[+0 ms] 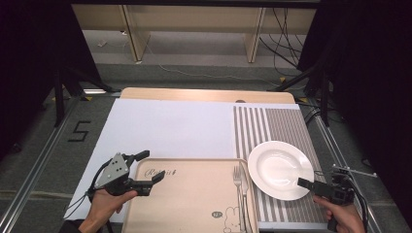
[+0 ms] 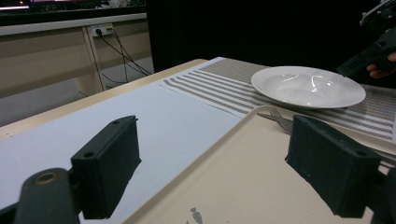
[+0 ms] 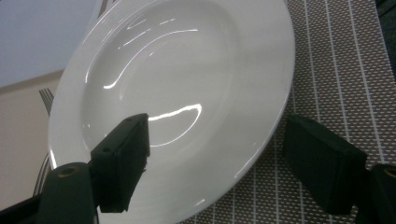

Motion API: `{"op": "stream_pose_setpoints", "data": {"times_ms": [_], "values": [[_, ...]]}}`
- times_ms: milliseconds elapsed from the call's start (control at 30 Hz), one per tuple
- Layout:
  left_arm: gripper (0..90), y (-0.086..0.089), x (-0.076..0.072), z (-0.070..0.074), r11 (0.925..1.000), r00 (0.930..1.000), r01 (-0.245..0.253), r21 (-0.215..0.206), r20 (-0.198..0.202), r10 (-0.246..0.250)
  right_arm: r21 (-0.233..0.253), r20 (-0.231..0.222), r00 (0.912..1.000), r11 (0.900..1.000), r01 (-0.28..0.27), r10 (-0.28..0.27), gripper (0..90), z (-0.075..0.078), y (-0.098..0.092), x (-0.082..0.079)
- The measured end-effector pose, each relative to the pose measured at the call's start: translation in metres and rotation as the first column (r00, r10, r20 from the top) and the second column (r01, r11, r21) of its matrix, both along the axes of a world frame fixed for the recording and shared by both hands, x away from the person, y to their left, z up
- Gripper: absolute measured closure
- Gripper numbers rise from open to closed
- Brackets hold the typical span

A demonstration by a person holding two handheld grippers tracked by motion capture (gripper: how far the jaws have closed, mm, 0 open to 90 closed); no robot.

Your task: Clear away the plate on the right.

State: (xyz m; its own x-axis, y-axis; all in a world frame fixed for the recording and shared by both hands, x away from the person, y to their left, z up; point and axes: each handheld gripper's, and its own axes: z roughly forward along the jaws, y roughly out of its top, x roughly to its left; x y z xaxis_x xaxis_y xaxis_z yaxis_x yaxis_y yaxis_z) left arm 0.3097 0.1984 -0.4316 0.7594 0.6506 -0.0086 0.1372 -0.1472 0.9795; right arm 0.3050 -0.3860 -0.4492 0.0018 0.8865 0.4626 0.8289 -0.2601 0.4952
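At lower right of the high view, the right gripper [image 1: 305, 183] has its jaws apart astride the near rim of a white plate [image 1: 280, 169], one jaw over the bowl and one over the striped mat [image 1: 282, 124]. At lower left, the left gripper [image 1: 149, 169] is spread wide at the left edge of a beige tray [image 1: 187, 199]. A fork [image 1: 238, 187] lies on the tray beside the plate.

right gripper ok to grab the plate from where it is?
Probably yes. The right gripper is open and already at the near rim of the plate, one jaw over the plate, the other over the mat. Nothing lies between; the fork is on the plate's far side.
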Motion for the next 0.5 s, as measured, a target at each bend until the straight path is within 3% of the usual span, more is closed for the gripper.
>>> {"op": "stream_pose_setpoints", "data": {"times_ms": [67, 167, 267, 300, 367, 500], "values": [[16.3, -0.0005, 0.0007, -0.0005, 1.0, 1.0, 0.003, -0.005, 0.003, -0.003, -0.019, 0.006, 1.0, 1.0, -0.001, 0.001, 24.4, -0.002, 0.0001, 0.001], [16.3, -0.0005, 0.0006, -0.0005, 1.0, 1.0, 0.003, -0.006, 0.003, -0.003, 0.008, 0.002, 1.0, 1.0, -0.01, 0.01, 24.3, -0.0029, 0.0005, 0.0025], [16.3, 0.0, 0.0, 0.0001, 1.0, 1.0, 0.0, 0.004, 0.003, 0.0, -0.003, -0.008, 0.9999, 1.0, -0.012, 0.012, 25.0, -0.0028, 0.0004, 0.0028], [16.3, 0.0, -0.0001, 0.0001, 1.0, 1.0, 0.0, 0.004, 0.003, 0.0, -0.015, 0.011, 0.9998, 1.0, -0.016, 0.016, 25.4, -0.0058, 0.001, 0.0039], [16.3, -0.0001, -0.0001, 0.0001, 1.0, 1.0, 0.0, 0.004, 0.003, 0.0, -0.021, -0.01, 0.9999, 1.0, -0.011, 0.011, 25.4, -0.0048, 0.0012, 0.0034], [16.3, -0.0005, 0.0006, -0.0004, 1.0, 1.0, 0.004, -0.001, 0.005, -0.004, -0.024, -0.011, 0.9999, 1.0, -0.008, 0.007, 25.4, -0.006, 0.002, 0.0045]]}}
